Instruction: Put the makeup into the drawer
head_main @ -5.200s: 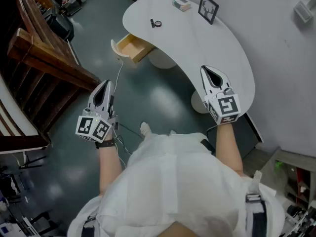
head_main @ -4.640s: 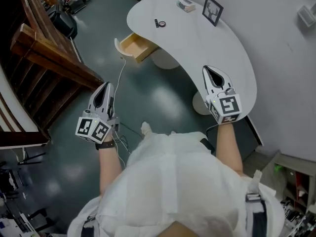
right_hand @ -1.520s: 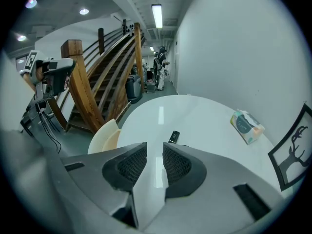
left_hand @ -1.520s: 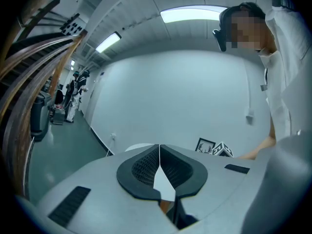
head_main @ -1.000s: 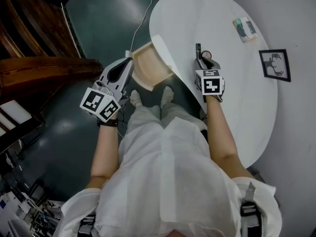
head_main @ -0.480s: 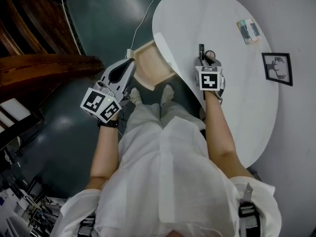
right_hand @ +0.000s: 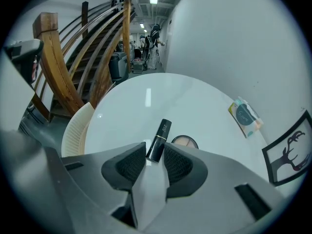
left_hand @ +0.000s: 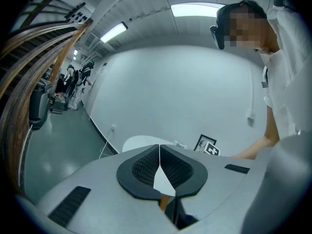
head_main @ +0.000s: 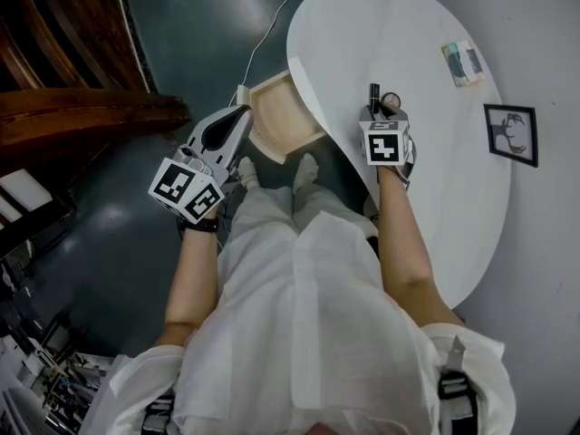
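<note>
The right gripper (right_hand: 155, 155) has reached the lipstick (right_hand: 160, 139) beside the compact (right_hand: 184, 142), jaws apart astride its near end; light, stiff and slick, it is probably best pinched mid-barrel; the left gripper (left_hand: 159, 152) is closed and empty.

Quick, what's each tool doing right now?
Left tool: shut, empty.
Right tool: open, lipstick between its jaws, not yet clamped.

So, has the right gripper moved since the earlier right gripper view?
Yes: forward across the table toward the lipstick, whose near end now sits between the open tongs of the right gripper.
</note>
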Demonstrator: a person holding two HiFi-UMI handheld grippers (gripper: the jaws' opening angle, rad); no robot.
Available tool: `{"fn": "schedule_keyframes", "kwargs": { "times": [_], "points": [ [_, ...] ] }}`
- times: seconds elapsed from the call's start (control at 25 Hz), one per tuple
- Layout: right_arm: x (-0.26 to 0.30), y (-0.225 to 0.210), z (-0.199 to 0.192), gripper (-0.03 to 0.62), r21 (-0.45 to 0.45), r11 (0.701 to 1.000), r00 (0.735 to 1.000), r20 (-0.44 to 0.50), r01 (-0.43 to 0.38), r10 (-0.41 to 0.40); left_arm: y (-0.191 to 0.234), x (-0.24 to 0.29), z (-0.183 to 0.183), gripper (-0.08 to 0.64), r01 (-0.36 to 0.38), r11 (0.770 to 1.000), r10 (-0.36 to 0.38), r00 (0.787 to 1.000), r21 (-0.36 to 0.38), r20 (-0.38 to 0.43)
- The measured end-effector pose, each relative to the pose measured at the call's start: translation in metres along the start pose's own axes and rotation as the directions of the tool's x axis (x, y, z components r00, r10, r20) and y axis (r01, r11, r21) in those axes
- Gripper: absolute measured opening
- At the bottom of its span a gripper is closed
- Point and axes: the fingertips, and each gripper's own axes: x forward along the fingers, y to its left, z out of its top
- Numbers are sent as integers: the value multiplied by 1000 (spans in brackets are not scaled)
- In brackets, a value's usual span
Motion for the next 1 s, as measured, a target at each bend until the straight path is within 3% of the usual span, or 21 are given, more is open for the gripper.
{"fn": "schedule_keyframes", "kwargs": {
  "times": [0.36, 0.68, 1.0],
  "points": [
    [1, -1, -11, 90, 54, 999, 999, -32, -10, 12, 4, -3, 0, 16, -5, 1000, 5, 1000, -12, 1],
    [2, 4, -7, 86, 36, 999, 999, -24, -35, 35, 11, -7, 3, 15, -19, 1000, 19, 1000, -18, 16],
    [7, 37, 17, 86, -17, 996, 996, 3, -89, 89, 26, -25, 6, 15, -65, 997, 66, 997, -30, 37]
  ]
}}
